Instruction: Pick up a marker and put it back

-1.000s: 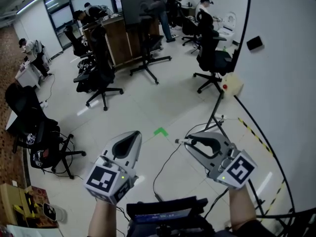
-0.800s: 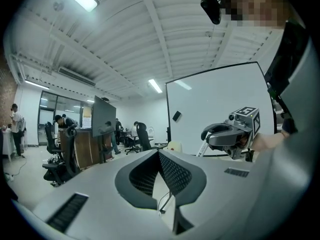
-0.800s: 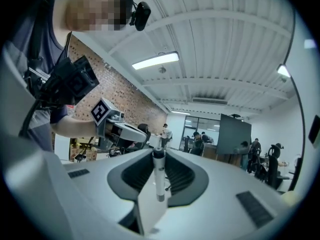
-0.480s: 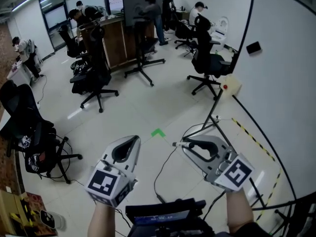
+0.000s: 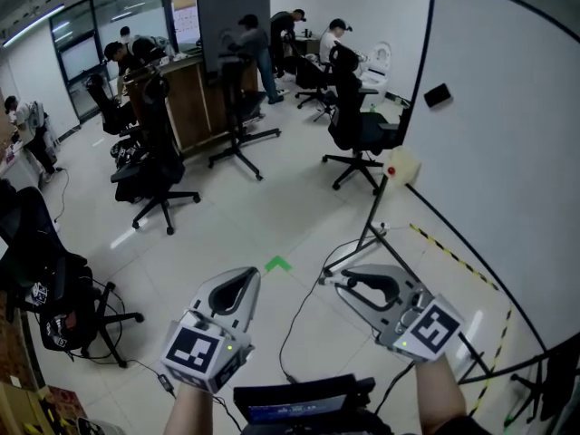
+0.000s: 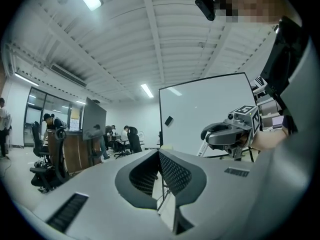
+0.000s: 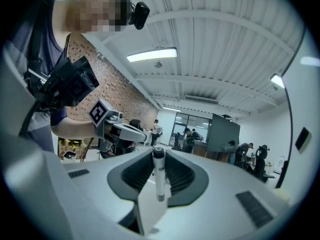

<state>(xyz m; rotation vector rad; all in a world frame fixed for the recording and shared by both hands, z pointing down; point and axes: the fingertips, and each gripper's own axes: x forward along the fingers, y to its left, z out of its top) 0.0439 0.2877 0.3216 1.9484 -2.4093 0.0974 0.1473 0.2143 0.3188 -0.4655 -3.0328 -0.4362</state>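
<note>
Your right gripper [image 5: 343, 279] grips a white marker [image 7: 159, 176], clamped crosswise between its jaws with one end standing clear of them. Your left gripper [image 6: 159, 153], held level just beside it, has its jaws closed together on nothing. A whiteboard [image 5: 507, 152] stands beyond the right jaws, above the office floor [image 5: 272, 216].

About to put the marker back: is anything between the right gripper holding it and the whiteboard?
Nothing visible. The right gripper is shut on the marker, with open air between it and the whiteboard to its right. The board's stand legs and a floor cable lie lower down.
</note>
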